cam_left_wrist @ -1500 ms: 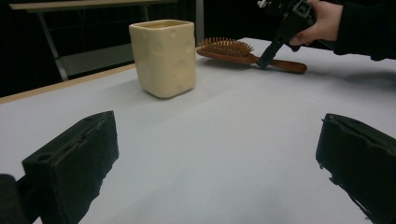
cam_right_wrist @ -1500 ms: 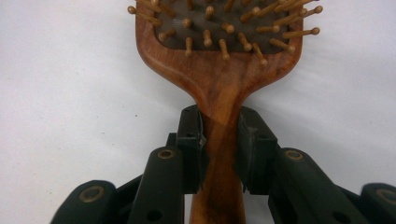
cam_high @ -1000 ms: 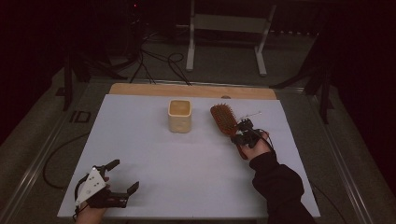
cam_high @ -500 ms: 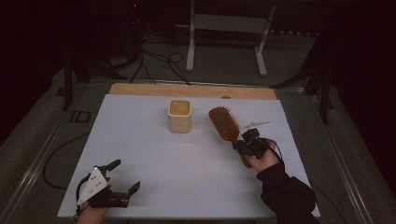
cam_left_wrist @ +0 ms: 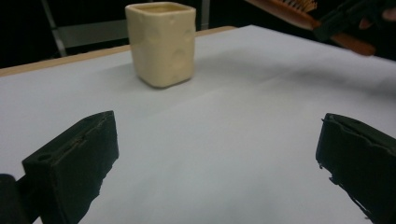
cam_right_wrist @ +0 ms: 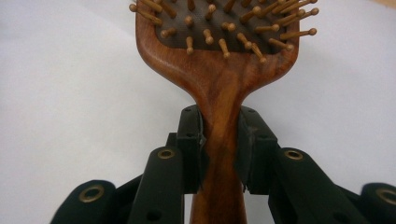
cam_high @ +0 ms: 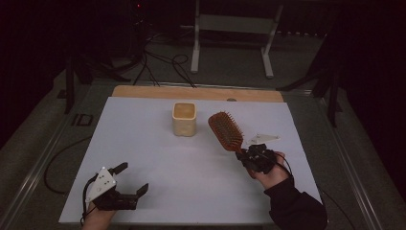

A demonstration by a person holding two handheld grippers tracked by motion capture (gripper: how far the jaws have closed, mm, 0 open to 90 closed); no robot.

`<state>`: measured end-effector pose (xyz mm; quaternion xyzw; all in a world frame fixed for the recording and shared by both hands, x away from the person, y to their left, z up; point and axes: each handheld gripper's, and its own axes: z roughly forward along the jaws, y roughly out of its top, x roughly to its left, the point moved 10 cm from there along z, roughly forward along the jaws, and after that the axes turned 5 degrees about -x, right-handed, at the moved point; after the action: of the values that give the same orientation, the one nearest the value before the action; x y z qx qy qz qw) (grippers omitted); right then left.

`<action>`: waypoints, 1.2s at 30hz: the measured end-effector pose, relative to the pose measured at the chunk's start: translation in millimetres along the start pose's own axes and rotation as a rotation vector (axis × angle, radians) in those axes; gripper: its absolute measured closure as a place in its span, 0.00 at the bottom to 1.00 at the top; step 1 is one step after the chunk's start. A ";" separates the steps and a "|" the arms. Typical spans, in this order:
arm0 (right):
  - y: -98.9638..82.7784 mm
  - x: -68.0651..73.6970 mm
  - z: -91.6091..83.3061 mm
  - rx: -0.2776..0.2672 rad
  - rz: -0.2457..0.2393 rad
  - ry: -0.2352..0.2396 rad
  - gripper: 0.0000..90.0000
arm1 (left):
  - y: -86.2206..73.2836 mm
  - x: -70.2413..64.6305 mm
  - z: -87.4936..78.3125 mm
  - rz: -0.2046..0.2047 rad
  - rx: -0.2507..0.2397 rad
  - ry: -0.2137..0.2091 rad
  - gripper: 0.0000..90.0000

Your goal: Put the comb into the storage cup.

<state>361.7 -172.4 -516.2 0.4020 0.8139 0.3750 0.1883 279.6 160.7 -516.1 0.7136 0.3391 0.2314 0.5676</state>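
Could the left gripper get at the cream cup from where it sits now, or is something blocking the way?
Probably yes. The left gripper is open and holds nothing, and bare white table lies between its jaws and the cream cup. The hairbrush, clamped in the right gripper, is off to the cup's side.

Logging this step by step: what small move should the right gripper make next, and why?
Probably carry the wooden paddle hairbrush left toward the cream square cup. The right gripper is clamped on its handle, the brush is lifted off the white table, and the cup's mouth stands open.
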 end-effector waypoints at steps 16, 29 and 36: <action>1.2 24.1 -4.7 -0.078 -0.130 -0.002 0.81 | 72.9 1.2 17.3 -0.138 0.004 0.013 0.00; 0.2 36.0 -0.6 -0.077 -0.148 0.024 0.81 | 105.6 -20.1 63.0 -0.255 0.043 -0.052 0.00; 2.3 42.3 -1.3 -0.086 -0.174 0.027 0.81 | 114.8 -27.6 88.6 -0.300 0.037 -0.088 0.00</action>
<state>336.4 -138.5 -513.8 0.3163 0.8313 0.3972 0.2262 350.1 67.8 -425.5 0.6748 0.4210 0.1061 0.5968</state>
